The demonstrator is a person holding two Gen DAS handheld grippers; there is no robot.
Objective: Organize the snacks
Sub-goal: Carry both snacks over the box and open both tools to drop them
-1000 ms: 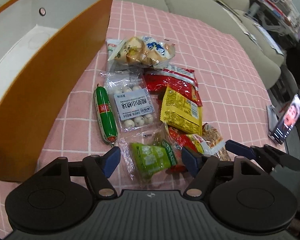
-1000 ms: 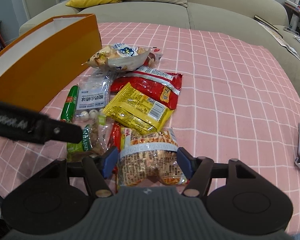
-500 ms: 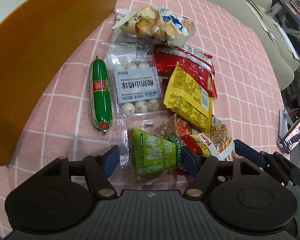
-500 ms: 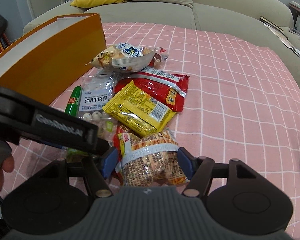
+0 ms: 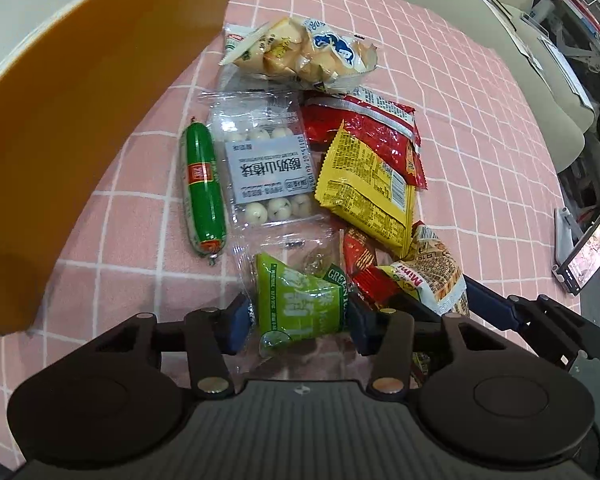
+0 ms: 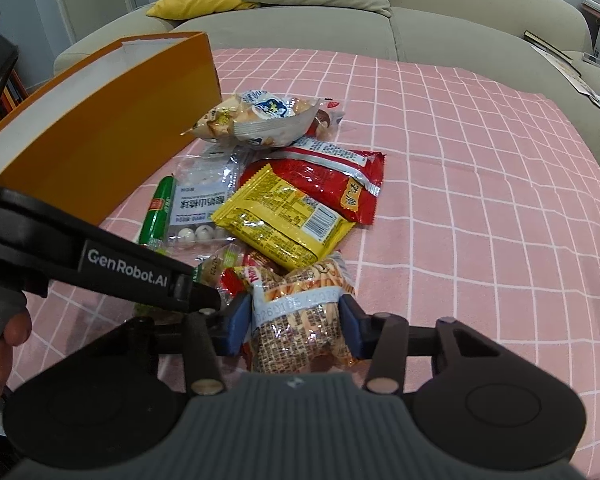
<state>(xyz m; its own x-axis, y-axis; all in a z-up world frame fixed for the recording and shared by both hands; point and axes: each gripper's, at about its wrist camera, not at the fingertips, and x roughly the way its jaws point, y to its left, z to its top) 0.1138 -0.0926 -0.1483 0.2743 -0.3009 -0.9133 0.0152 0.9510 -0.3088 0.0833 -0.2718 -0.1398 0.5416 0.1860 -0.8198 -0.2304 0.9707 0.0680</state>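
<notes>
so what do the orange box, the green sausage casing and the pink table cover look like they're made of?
Orange box: looks like rigid cardboard, matte orange outside, white inside; flat stiff walls with a sharp edge.
Green sausage: glossy plastic film casing, probably; highlights along it and a crimped end.
Pink checked table cover: looks like woven or fleecy fabric; matte, soft, slightly rumpled.

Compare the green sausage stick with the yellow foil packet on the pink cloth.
The green sausage stick is a slim round tube lying alone on the pink cloth; the yellow foil packet is flat and wide, overlapping a red packet. Neither sits between gripper fingers, and both lie outside the orange box.
</notes>
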